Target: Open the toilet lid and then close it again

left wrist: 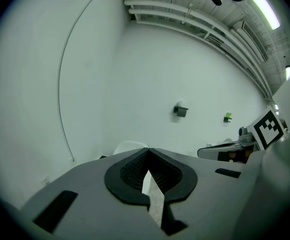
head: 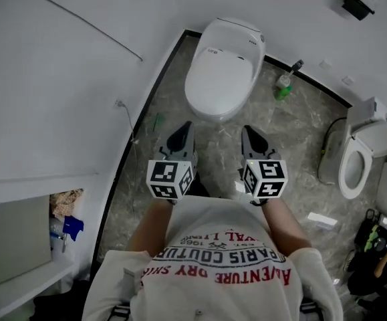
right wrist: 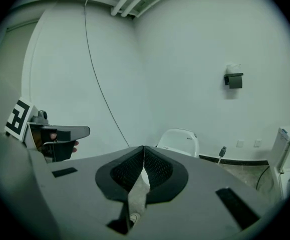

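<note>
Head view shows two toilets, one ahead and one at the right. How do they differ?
The toilet ahead has its lid down over the bowl; the toilet on the right has its lid up, with the seat ring showing. The toilet ahead is centred in the view; the toilet on the right sits off at the edge. Both are white and stand on the same stone floor.

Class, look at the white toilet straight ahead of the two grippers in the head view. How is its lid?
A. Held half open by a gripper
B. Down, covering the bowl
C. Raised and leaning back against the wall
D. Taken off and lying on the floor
B: the toilet lid lies flat over the bowl, and the left gripper and right gripper are short of it, jaws together and empty.
</note>
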Demonstrator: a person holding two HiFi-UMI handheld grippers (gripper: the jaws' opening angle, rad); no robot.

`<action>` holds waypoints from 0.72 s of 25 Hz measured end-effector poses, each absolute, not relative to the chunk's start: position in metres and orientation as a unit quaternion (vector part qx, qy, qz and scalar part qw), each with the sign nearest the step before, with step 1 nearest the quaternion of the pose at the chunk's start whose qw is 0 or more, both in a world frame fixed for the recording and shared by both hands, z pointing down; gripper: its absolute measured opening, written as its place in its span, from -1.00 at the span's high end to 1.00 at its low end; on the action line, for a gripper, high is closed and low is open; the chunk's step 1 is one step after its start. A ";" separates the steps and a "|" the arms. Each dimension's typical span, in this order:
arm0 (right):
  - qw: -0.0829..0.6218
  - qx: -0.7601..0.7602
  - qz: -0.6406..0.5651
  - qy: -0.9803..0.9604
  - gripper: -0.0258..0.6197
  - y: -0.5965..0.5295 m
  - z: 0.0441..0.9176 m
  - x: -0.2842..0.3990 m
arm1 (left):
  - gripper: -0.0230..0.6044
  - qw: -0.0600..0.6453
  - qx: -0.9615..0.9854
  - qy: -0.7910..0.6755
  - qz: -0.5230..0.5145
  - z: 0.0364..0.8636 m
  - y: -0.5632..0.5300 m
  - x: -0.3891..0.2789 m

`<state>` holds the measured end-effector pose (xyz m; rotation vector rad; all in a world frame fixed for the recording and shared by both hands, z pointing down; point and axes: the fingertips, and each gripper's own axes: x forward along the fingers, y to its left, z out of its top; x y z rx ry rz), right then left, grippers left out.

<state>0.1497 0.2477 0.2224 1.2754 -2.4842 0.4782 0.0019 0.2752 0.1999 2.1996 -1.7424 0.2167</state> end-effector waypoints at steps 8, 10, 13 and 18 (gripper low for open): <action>0.145 0.490 0.194 -0.838 0.87 0.156 0.238 0.073 | 0.90 0.173 0.812 -0.550 0.090 0.218 0.162 -0.077; 0.138 0.499 0.200 -0.832 0.87 0.136 0.246 0.058 | 0.90 0.176 0.825 -0.529 0.092 0.230 0.142 -0.090; 0.127 0.512 0.210 -0.823 0.87 0.108 0.256 0.041 | 0.90 0.180 0.840 -0.499 0.110 0.250 0.114 -0.101; 0.126 0.513 0.223 -0.820 0.87 0.075 0.275 0.026 | 0.90 0.192 0.838 -0.495 0.129 0.279 0.077 -0.113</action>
